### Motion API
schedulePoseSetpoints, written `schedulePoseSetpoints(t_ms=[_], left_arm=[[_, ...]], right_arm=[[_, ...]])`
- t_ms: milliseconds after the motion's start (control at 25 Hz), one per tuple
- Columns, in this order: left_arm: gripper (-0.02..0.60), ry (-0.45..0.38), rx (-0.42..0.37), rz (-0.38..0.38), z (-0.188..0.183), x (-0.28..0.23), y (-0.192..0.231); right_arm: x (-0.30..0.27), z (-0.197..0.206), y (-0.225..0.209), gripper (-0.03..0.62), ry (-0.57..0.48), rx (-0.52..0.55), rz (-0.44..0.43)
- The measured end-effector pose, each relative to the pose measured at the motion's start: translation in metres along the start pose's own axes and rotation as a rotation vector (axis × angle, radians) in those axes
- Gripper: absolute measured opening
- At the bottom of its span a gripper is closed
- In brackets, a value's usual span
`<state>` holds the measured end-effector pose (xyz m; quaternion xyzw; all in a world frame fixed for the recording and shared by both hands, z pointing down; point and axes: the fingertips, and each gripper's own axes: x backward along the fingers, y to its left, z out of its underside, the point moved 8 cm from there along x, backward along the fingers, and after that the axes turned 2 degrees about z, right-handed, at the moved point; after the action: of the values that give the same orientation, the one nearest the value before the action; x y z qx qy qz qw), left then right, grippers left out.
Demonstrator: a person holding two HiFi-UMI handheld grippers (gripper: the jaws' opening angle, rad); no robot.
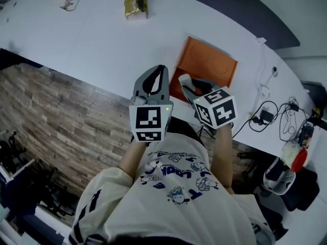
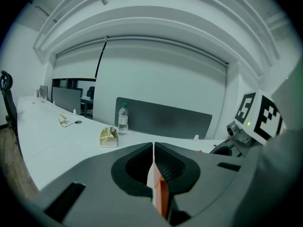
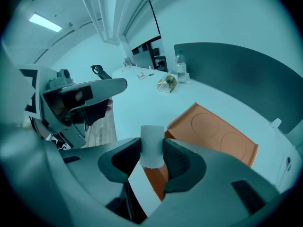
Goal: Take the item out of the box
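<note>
Slippage looks likeliest: the right gripper (image 3: 152, 159) pinches the smooth white cylinder (image 3: 152, 137) between its jaws, clear above the flat orange cardboard box (image 3: 215, 132); the left gripper (image 2: 154, 148), jaws together and empty, offers no support.

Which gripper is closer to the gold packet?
Left. The left gripper has the gold packet ahead, slightly to its left; the right gripper, clamped on a white cylinder, sits farther away, at the orange box's near edge.

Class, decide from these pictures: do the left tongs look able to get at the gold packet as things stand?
Probably yes. Only bare white table lies between the left tongs and the gold packet, so the way looks free; their jaws are together, though, and would have to open first.
</note>
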<state>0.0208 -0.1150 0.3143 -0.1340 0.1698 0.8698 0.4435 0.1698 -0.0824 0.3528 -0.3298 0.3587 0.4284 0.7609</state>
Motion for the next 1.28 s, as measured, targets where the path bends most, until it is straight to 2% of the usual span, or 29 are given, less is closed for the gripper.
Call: schedulePoseSetpoints(t_ms=[720,1280], left_arm=[[0.023,-0.057,-0.028,-0.006,-0.021,0.006,-0.005],[0.023,-0.098,-0.001,-0.033,-0.036,0.013,0.002]], right_arm=[[0.03,-0.021,0.007,0.167,-0.179,-0.035,0.058],[0.046,-0.055,0.025,0.167,-0.33,-0.004,0.064]])
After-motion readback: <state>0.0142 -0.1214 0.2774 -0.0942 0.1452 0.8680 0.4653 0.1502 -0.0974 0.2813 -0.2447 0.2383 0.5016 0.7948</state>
